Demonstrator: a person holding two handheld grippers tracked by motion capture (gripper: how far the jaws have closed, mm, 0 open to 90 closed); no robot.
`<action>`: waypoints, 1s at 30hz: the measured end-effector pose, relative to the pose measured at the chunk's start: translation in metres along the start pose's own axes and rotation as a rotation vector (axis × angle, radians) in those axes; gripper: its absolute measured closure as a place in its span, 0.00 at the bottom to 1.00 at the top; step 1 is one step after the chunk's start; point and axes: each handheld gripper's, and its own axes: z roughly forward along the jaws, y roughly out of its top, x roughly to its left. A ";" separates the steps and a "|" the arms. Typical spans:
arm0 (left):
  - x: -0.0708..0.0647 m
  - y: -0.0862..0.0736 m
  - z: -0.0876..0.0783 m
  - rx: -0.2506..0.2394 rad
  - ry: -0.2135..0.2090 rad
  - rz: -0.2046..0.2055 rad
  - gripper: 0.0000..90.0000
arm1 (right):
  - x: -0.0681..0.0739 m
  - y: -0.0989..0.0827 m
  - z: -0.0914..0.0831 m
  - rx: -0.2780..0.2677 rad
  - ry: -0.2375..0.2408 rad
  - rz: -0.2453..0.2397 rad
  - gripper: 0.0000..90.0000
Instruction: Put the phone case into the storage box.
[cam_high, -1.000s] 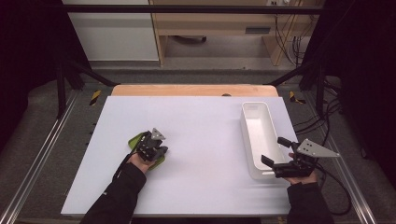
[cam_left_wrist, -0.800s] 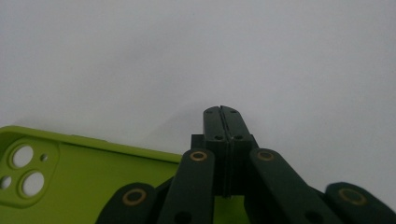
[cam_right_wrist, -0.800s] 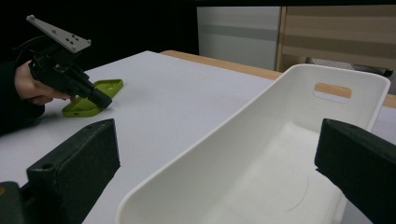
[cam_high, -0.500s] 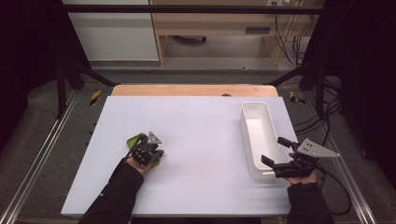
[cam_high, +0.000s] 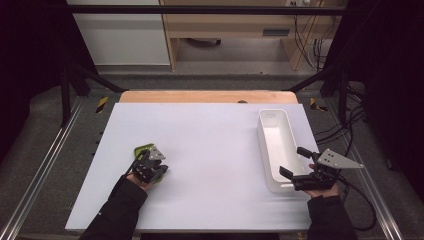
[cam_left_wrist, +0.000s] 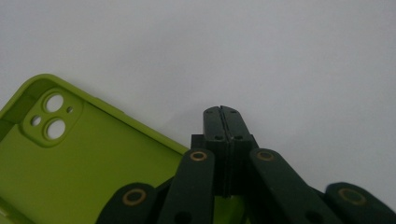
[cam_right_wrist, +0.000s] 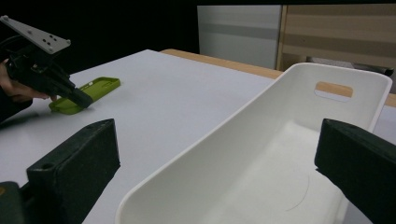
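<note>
The left gripper (cam_left_wrist: 223, 112), jaws closed and empty, rests over a green phone case (cam_left_wrist: 88, 158). The right gripper (cam_high: 295, 172) gapes at the white bin (cam_high: 276, 145). The case's edge probably needs opened jaws.

Phone case (cam_high: 143, 149) lies on the table (cam_high: 215, 150) at left; tray (cam_high: 276, 145) at right, well apart.

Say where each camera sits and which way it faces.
High view: above the table's near edge, looking down; both forearms, left hand-held gripper, right hand-held gripper.
Left gripper view: along its shut jaws, by the green phone case.
Right gripper view: open jaws astride the white tray.
Shared: the case, in all three views.
</note>
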 end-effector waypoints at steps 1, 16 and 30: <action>0.000 -0.001 -0.001 0.003 0.007 0.004 1.00 | 0.000 0.000 0.000 0.000 0.000 0.000 0.01; 0.004 -0.022 -0.017 0.015 0.027 -0.003 1.00 | 0.000 0.000 0.000 0.002 -0.001 -0.003 0.01; 0.018 -0.046 -0.035 0.016 0.062 -0.046 1.00 | 0.000 0.000 0.000 0.001 -0.002 -0.003 0.01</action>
